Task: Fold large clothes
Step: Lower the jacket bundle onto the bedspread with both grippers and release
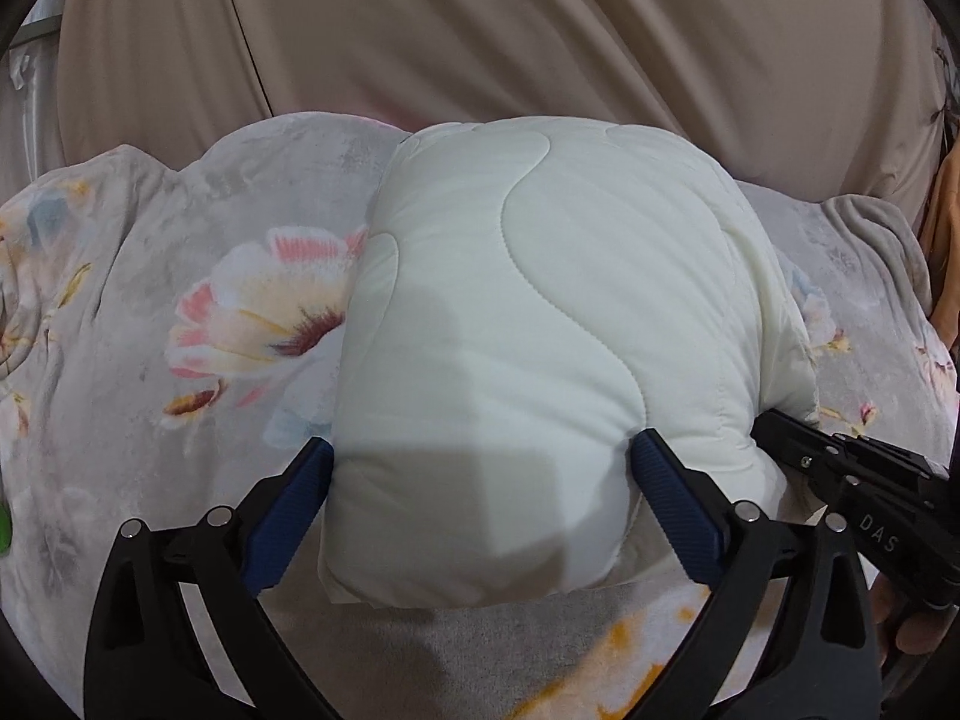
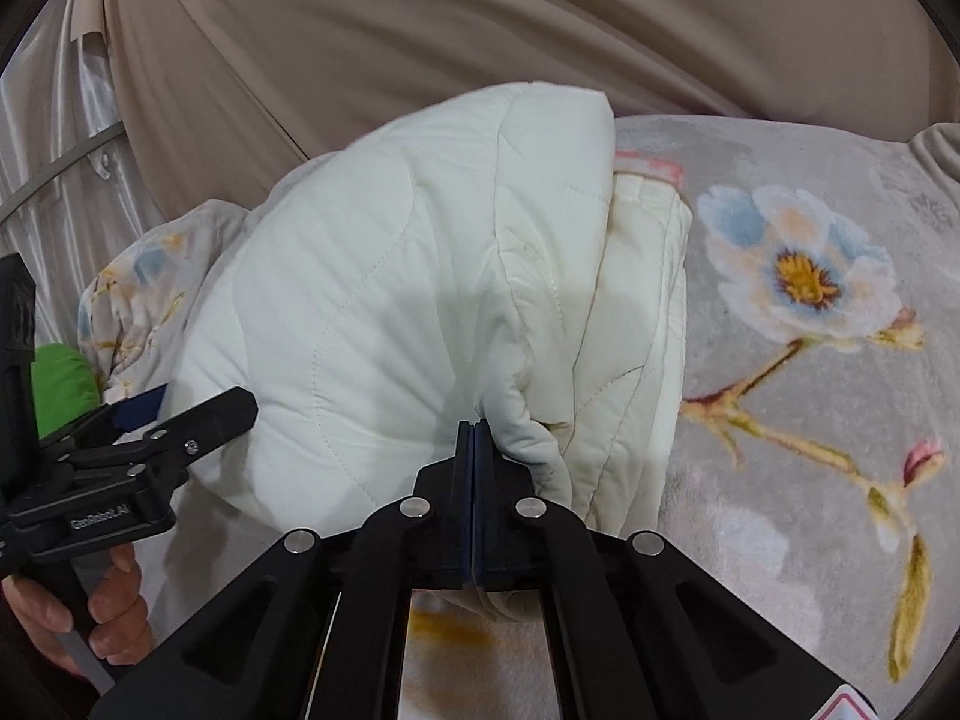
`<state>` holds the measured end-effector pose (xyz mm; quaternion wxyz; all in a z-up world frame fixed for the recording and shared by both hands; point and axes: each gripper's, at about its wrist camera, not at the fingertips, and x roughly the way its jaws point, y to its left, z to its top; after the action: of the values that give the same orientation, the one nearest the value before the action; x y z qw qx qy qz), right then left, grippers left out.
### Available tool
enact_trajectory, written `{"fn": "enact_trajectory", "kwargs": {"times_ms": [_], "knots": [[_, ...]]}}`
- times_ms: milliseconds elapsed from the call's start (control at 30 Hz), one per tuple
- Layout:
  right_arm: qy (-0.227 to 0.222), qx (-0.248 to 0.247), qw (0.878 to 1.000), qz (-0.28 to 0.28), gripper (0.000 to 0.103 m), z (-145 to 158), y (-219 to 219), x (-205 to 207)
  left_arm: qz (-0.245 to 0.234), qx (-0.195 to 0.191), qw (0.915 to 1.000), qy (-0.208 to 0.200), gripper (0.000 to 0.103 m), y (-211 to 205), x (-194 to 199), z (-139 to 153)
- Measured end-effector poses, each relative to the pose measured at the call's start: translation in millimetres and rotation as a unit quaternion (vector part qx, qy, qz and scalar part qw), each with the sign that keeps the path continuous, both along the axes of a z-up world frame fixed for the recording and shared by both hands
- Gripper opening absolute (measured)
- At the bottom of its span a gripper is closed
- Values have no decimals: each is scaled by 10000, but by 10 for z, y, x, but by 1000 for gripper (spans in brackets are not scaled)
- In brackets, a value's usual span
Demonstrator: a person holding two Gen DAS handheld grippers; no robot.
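- Left gripper [image 1: 480,504] spread wide, its blue pads [image 1: 678,504] straddling the near end of the folded white quilt [image 1: 540,330].
- Right gripper [image 2: 474,450] pressed together, pinching a fold of the quilt's edge at 12 o'clock of its tips.
- Quilt lies bundled on the floral blanket [image 2: 810,360], beige curtain [image 1: 480,30] at 12 o'clock.

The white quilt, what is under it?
The white quilt lies folded on a grey flowered blanket, which shows on both sides and in front of it. Whether anything else lies beneath cannot be seen, because the quilt covers that part.
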<state>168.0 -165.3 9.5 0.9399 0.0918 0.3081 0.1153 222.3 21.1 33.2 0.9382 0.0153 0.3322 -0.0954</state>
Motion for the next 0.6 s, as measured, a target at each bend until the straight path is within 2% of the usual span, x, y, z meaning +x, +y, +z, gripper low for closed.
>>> {"fn": "enact_trajectory", "kwargs": {"times_ms": [167,267,433,600], "knots": [[21,106,9999,-23,0,21,-17,-24,33,-27,10000,-3,98,4,0,-4],[-28,268,9996,-96,0,151,-27,-158,50,-91,9999,9,98,47,-73,53],[-481,-307,9979,-306,0,469,124,-479,198,95,9987,-455,97,90,-310,309],[-295,-776,9951,-535,0,355,176,-493,501,218,9975,-438,97,196,-268,309]]}}
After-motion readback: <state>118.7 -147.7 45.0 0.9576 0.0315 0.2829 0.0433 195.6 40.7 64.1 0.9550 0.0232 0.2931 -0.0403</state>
